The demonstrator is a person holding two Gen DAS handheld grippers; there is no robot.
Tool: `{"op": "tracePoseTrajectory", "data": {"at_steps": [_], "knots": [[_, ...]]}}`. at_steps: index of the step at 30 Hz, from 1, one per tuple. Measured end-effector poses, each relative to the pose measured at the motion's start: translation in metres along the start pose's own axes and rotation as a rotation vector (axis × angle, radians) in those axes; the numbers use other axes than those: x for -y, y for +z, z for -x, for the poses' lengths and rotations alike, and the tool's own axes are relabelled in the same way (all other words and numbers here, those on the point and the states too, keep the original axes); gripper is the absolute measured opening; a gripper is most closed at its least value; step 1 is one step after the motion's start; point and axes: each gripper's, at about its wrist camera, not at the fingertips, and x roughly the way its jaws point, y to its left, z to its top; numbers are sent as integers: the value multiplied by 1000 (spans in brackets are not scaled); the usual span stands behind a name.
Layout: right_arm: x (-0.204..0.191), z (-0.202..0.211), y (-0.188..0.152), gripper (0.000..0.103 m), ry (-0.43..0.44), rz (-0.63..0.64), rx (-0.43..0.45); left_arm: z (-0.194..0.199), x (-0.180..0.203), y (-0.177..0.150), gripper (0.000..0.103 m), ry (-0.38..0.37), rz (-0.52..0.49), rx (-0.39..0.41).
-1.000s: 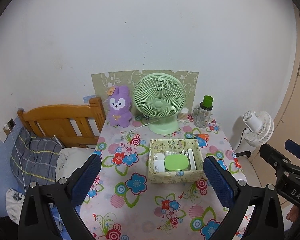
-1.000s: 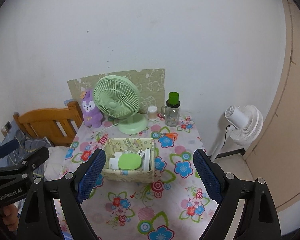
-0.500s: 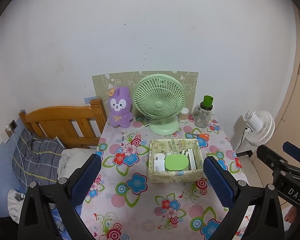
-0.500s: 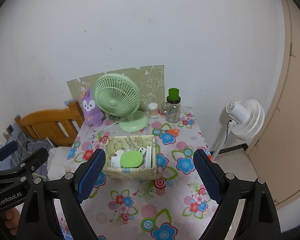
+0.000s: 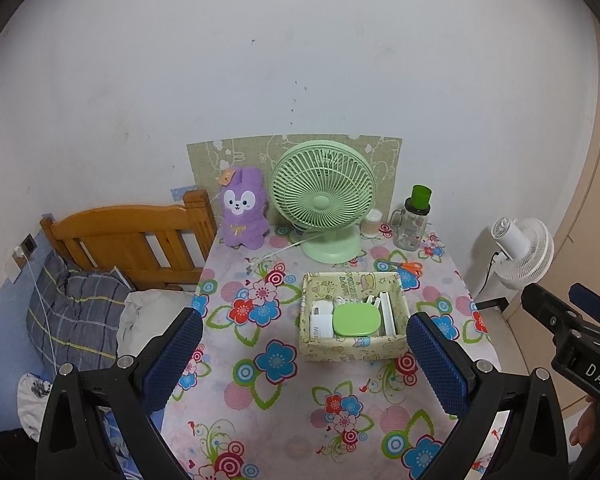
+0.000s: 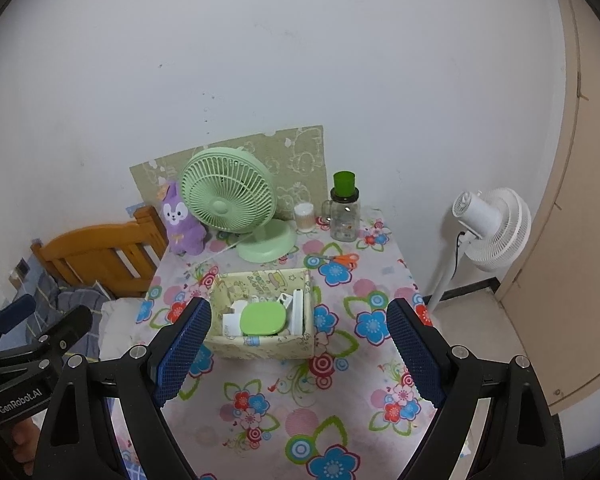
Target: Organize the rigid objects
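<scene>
A pale patterned storage box [image 5: 354,346] [image 6: 260,346] stands mid-table on the floral tablecloth [image 5: 276,400]. It holds a green rounded case [image 5: 357,319] [image 6: 263,318], a white charger [image 5: 320,320] and white flat items [image 5: 388,312]. Orange-handled scissors [image 5: 408,267] [image 6: 342,259] lie behind the box. My left gripper [image 5: 304,360] is open and empty, well back from the box. My right gripper [image 6: 298,350] is open and empty, also held back above the near table.
At the table's back stand a green desk fan [image 5: 323,200], a purple plush rabbit [image 5: 243,208], a small jar [image 5: 371,222] and a green-lidded bottle [image 5: 414,218]. A wooden bed headboard [image 5: 128,236] and bedding lie left. A white floor fan [image 6: 488,228] stands right.
Both grippers have drawn slightly back and up from the table; the box looks a little smaller and farther. Nothing on the table has moved.
</scene>
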Motion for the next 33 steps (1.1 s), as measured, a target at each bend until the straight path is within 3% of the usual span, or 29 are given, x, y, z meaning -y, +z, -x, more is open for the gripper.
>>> {"op": "tracePoseTrajectory", "data": {"at_steps": [33], "knots": [[1,-4,4,91,-4,-13,-5,-10,-1,5,103,-31,-1,-8]]}}
